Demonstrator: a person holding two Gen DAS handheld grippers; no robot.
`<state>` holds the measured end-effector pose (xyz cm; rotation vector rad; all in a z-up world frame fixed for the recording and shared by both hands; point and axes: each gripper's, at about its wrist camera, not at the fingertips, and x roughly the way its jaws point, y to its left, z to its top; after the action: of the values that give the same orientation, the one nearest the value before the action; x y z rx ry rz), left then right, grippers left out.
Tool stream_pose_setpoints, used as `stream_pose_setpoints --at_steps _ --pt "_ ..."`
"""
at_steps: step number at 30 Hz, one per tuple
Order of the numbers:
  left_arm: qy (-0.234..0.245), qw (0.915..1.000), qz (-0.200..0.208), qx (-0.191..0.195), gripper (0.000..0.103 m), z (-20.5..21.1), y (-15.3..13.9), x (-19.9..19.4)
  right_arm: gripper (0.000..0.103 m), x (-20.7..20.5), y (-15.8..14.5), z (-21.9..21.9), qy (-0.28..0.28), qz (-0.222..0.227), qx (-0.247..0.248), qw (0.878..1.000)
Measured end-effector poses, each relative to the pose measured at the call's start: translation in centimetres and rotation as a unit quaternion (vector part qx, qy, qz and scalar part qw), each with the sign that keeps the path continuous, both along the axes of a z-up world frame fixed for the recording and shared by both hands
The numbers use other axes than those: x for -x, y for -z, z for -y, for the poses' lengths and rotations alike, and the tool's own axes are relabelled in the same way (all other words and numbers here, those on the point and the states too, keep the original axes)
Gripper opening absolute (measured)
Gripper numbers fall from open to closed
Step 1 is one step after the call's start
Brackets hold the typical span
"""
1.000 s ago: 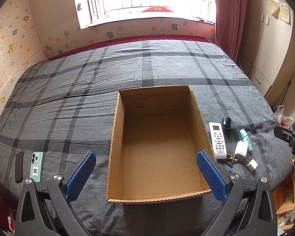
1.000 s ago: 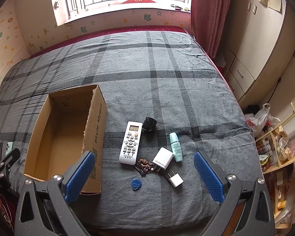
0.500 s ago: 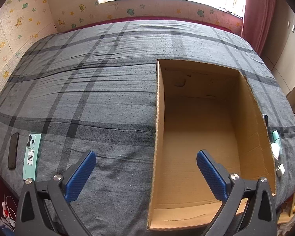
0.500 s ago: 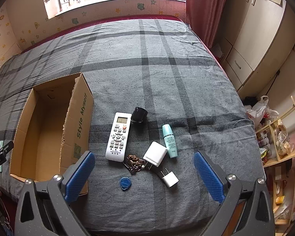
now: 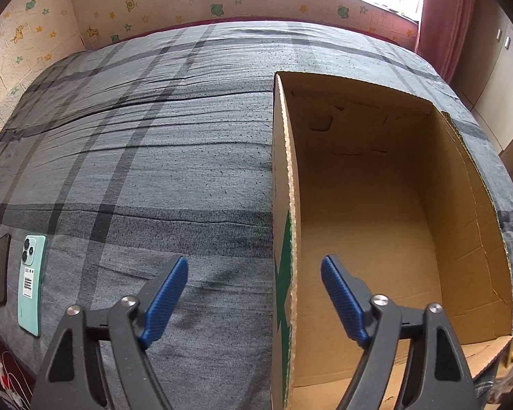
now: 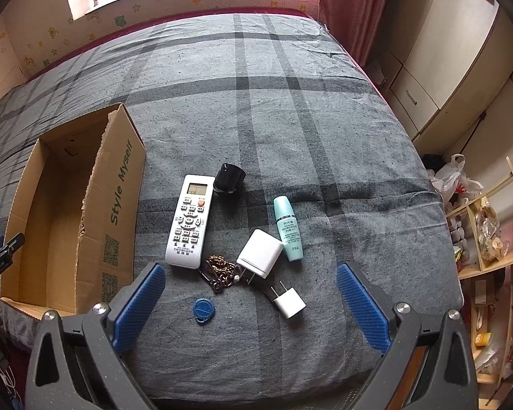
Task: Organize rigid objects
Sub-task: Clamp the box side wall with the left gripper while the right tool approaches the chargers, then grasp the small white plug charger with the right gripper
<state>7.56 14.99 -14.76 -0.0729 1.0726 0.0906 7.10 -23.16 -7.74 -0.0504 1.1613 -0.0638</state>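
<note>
The left tool (image 5: 254, 278) straddles the near left wall of the open cardboard box (image 5: 376, 225) on the bed (image 5: 154, 157) — its jaws have just been closing, yet its pads are clear of the wall, gripping nothing. The right tool (image 6: 251, 294) hangs released above the cluster right of the box: white remote (image 6: 188, 222), black cap (image 6: 228, 178), teal bottle (image 6: 288, 229), large charger (image 6: 260, 253), small plug (image 6: 289, 302), chain (image 6: 220, 271) and blue tag (image 6: 202, 308). A mint phone (image 5: 32, 283) lies far left.
</note>
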Motion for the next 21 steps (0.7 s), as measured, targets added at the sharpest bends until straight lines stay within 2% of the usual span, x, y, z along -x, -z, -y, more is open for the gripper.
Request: stream_pose_setpoints --at_steps 1,3,4,6,9,21 --pt "0.004 1.0 -0.002 0.003 0.07 0.1 0.1 -0.2 0.102 0.0 0.1 0.1 0.001 -0.001 0.0 1.0" --pt "0.011 0.9999 -0.002 0.01 0.053 0.2 0.2 -0.4 0.102 0.0 0.1 0.2 0.002 -0.001 0.0 1.0" --pt "0.015 0.9998 -0.001 0.013 0.048 0.3 0.3 -0.5 0.102 0.0 0.0 0.2 0.003 -0.001 0.0 1.0" --pt "0.024 0.9995 -0.002 0.023 0.029 0.5 0.5 -0.9 0.102 -0.1 0.1 0.3 0.004 -0.001 0.002 1.0" --pt "0.034 0.9987 -0.004 0.036 0.016 0.7 0.8 -1.3 0.102 -0.1 0.2 0.6 0.008 -0.002 0.005 1.0" --pt "0.033 0.9991 -0.005 0.025 0.014 1.3 1.2 -1.2 0.102 -0.1 1.5 2.6 0.02 -0.004 0.015 1.0"
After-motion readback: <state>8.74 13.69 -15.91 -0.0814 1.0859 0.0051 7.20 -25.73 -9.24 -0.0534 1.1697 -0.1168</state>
